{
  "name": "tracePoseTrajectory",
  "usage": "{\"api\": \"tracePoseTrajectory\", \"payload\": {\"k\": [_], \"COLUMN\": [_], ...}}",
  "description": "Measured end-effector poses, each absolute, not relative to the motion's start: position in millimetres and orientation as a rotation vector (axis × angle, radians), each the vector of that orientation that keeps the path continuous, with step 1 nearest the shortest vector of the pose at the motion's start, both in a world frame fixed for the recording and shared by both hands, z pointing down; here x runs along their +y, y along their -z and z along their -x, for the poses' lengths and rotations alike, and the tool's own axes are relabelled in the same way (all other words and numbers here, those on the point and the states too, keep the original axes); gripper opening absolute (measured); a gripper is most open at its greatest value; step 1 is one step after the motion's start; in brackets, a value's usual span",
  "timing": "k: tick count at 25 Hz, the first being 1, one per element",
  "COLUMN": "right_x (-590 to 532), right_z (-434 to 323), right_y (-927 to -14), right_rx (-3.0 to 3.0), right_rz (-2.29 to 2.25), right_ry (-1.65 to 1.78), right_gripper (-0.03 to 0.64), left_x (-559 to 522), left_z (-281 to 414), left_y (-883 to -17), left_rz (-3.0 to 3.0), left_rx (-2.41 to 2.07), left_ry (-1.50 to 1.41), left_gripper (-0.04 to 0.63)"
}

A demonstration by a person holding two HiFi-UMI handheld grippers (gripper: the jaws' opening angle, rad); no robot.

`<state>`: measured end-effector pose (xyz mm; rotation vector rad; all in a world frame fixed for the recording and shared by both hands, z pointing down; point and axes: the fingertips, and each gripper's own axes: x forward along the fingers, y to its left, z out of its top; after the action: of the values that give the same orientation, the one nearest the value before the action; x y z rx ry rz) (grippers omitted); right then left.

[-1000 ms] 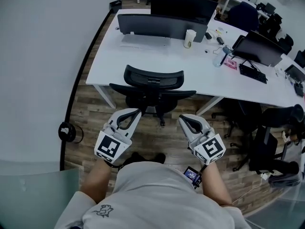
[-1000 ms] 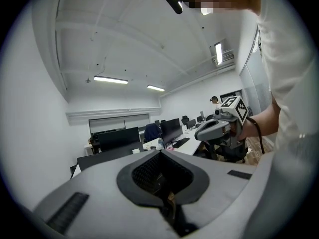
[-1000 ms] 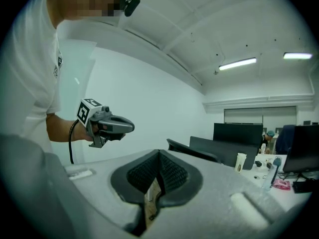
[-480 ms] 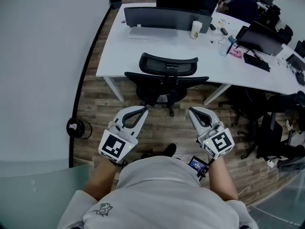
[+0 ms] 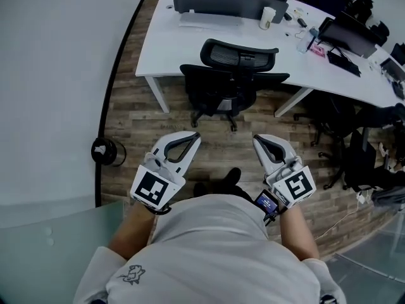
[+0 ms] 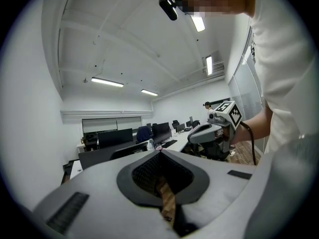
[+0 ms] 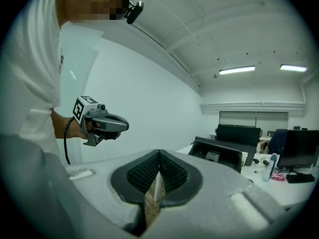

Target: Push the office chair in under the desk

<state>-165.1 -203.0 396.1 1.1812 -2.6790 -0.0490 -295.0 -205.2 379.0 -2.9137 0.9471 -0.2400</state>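
The black mesh-backed office chair (image 5: pixel 234 81) stands at the white desk (image 5: pixel 171 49), its seat tucked below the front edge. My left gripper (image 5: pixel 196 135) and right gripper (image 5: pixel 255 139) hover side by side over the wood floor, well short of the chair and touching nothing. Both are shut and empty. In the left gripper view its jaws (image 6: pixel 160 151) meet with nothing between them, and the right gripper (image 6: pixel 212 131) shows beside them. The right gripper view shows its closed jaws (image 7: pixel 159 152) and the left gripper (image 7: pixel 102 125) at the left.
A dark screen (image 5: pixel 221 4) and a paper cup (image 5: pixel 267 18) sit on the desk. More black chairs (image 5: pixel 345 151) crowd the right. A round black object (image 5: pixel 104 151) lies by the curved white wall (image 5: pixel 57 75). A glass panel (image 5: pixel 44 246) is at lower left.
Both grippers have drawn back from the chair together. The chair and desk now sit higher and farther off in the head view. The jaws stayed shut.
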Motion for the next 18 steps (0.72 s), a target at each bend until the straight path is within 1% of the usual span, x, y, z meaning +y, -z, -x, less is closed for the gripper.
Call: {"api": "tracePoseTrajectory", "payload": {"k": [5,11,18], "right_x": [-178,-160,-146], "right_z": [173,170,167], "right_y": [-396,-396,-407], "right_rx": [-2.661,-2.66,-2.646], "right_rz": [-1.21,-1.261,-1.294], "right_ry": [0.042,0.018,0.009], "right_gripper": [0.003,0.003,0.003], "left_x": [-184,-177,-166], "left_z": [303,308,297], "left_y": [-384,-392,-401], "left_rz": [2.921,2.943,2.966], "left_rx": [0.918,0.984,0.907], "left_ry": [0.22,0.209,0.218], "left_gripper": [-0.002,-0.002,-0.002]}}
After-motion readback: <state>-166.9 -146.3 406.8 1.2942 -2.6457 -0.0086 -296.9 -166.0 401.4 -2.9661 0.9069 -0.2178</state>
